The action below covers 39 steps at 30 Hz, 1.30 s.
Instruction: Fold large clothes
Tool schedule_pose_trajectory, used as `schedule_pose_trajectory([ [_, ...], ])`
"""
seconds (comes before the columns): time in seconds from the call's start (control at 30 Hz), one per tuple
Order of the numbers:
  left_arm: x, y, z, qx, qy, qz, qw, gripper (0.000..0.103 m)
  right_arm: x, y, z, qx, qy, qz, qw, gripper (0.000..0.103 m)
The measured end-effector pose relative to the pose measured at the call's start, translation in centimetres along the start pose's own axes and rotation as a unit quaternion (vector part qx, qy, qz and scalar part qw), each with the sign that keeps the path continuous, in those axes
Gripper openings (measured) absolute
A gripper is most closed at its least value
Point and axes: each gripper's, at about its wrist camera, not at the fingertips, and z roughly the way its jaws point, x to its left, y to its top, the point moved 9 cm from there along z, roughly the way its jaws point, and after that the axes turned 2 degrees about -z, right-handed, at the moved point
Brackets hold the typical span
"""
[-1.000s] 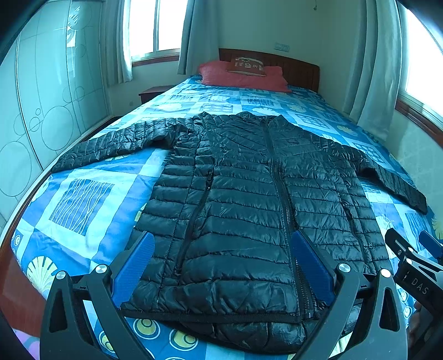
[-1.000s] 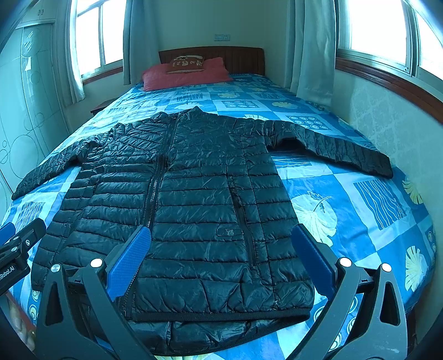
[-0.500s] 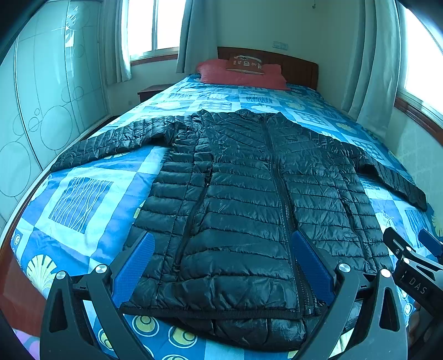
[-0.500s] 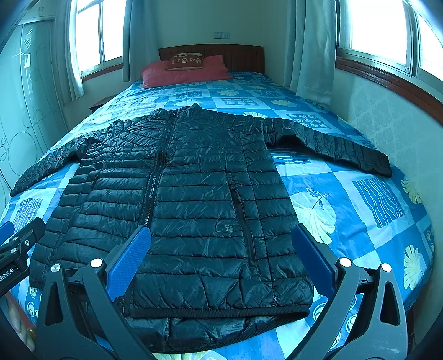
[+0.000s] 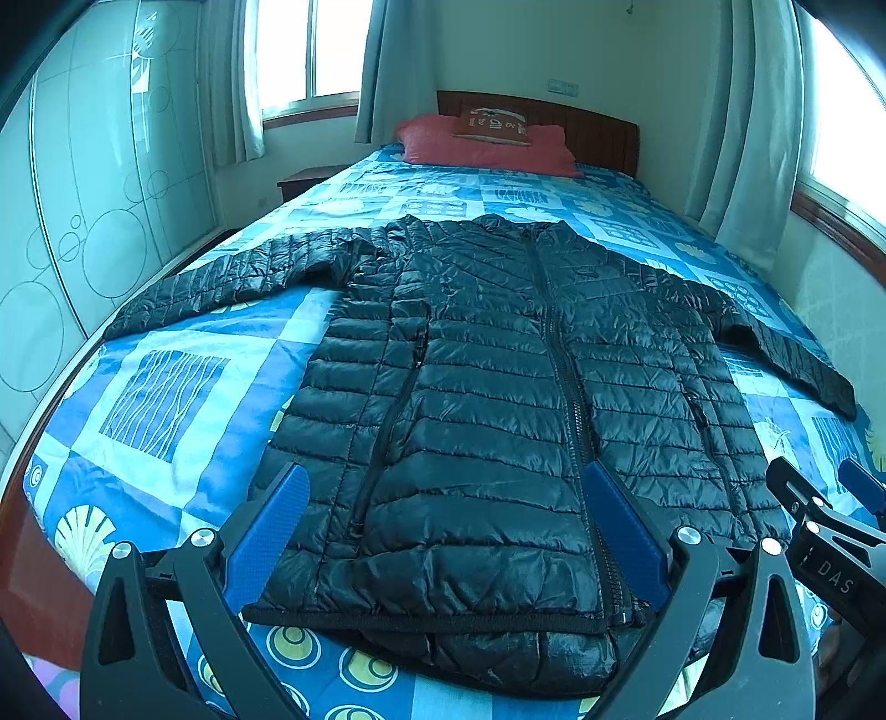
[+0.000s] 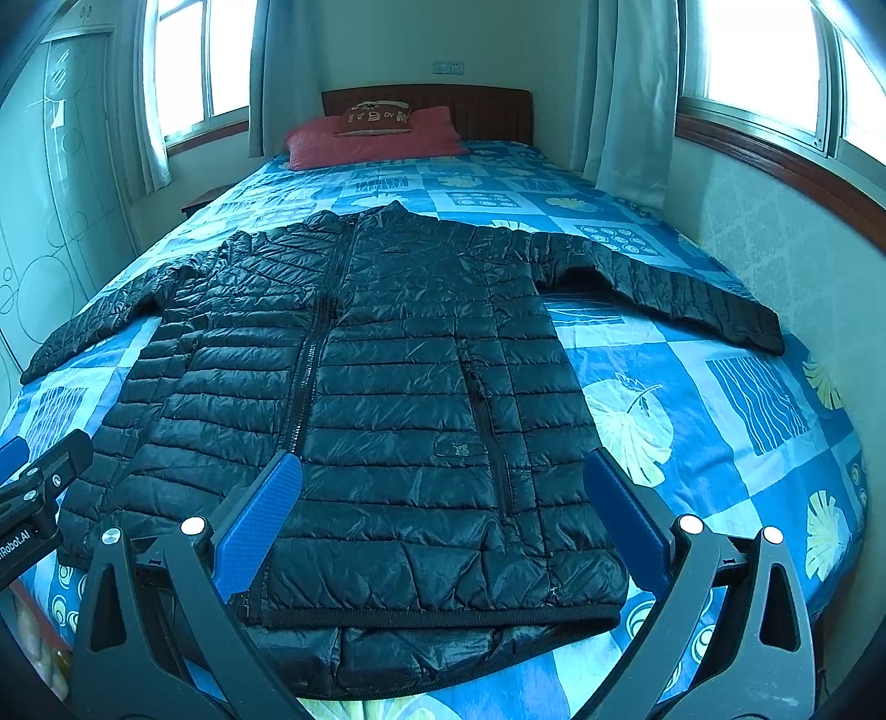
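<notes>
Black puffer jacket [image 5: 498,399] spread face-up on bed [image 5: 166,399], collar toward red pillow [image 5: 487,149], hem nearest, sleeves out sideways. Left gripper [image 5: 443,531] and right gripper [image 6: 443,520] both spread wide above hem, pinching nothing. Curtained windows [image 6: 758,50] either side.

A black quilted puffer jacket [image 5: 498,399] lies flat, zipped, sleeves spread, on the blue patterned bedspread [image 5: 166,399]. My left gripper [image 5: 448,531] hangs above its near hem, blue fingers [image 5: 266,531] wide apart. My right gripper [image 5: 830,515] shows at the right edge.
</notes>
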Motion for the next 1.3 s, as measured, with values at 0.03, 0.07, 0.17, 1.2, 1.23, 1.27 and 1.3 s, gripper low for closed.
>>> schedule_pose_trajectory([
  [0.03,0.0,0.0,0.0,0.001,-0.001,0.0,1.0,0.098,0.0,0.0,0.0,0.0,0.0,0.0,1.0,0.101],
  [0.07,-0.1,0.0,0.0,0.0,-0.001,-0.001,1.0,0.098,0.0,0.0,0.0,0.0,0.0,0.0,1.0,0.101],
  [0.17,0.0,0.0,0.0,0.001,-0.001,-0.001,1.0,0.098,0.1,0.0,0.0,-0.001,0.0,-0.002,1.0,0.101],
  [1.2,1.0,-0.4,0.2,0.006,0.002,-0.007,1.0,0.098,0.8,-0.3,0.1,0.005,0.0,-0.008,1.0,0.101],
  [1.23,1.0,-0.4,0.3,0.007,0.002,-0.008,0.9999,0.098,1.1,-0.1,0.4,0.005,0.001,-0.009,1.0,0.101],
  [1.27,1.0,-0.4,0.4,0.007,0.002,-0.008,0.9999,0.098,1.1,-0.1,0.4,0.005,0.001,-0.009,1.0,0.101],
  [1.3,1.1,-0.5,0.5,0.008,0.003,-0.008,0.9999,0.098,1.2,0.0,0.7,0.006,0.002,-0.009,1.0,0.101],
])
